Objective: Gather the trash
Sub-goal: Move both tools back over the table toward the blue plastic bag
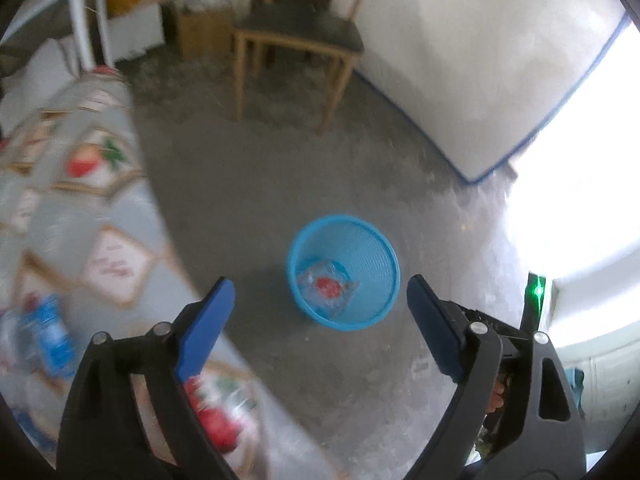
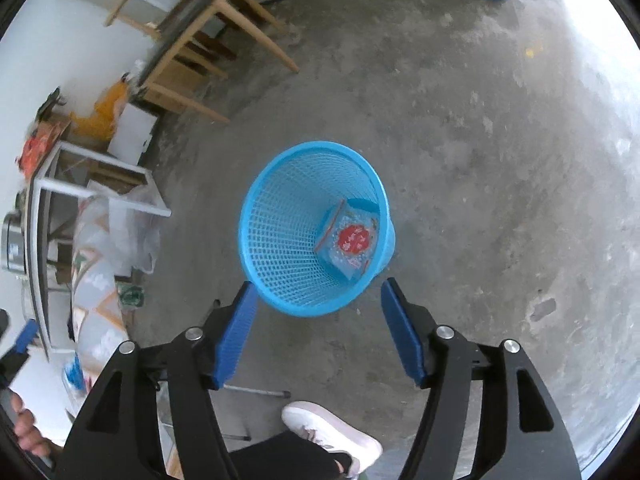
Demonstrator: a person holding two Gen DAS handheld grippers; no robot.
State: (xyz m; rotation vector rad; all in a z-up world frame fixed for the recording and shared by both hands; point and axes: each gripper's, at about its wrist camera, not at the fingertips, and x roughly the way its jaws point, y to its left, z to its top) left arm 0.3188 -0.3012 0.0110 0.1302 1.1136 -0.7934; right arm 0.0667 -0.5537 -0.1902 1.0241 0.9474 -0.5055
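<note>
Blue mesh basket (image 2: 316, 228) stood upright on the bare concrete floor (image 2: 480, 160), and one piece of trash lay inside it: a clear plastic wrapper (image 2: 352, 240) with a red round print, resting against the lower inner wall. Same wrapper showed in the left wrist view at the bottom of the basket (image 1: 344, 272). Right gripper (image 2: 316, 328) pointed steeply down at the basket, jaws apart, blue pads either side of the near rim with nothing between them and nothing touching them. Left gripper (image 1: 320, 324) was also spread wide and empty, pads well apart, basket visible through the gap further off on the floor. More items sat on the table (image 1: 132, 208) with the patterned cloth at the left of the left wrist view: a blue-labelled bottle (image 1: 48, 332), blurred, and a red packet (image 1: 216, 420) near the table edge, partly hidden behind the left gripper's finger. Could not tell from the blur what exactly the red packet was. Wooden chair (image 1: 296, 40) with a dark seat stood by the white wall (image 1: 460, 60), well apart from the basket. Person's white shoe (image 2: 332, 432) was on the floor just below the right gripper, near the basket. A hand (image 2: 28, 428) on the other tool's handle showed at the lower left edge of the right wrist view.
</note>
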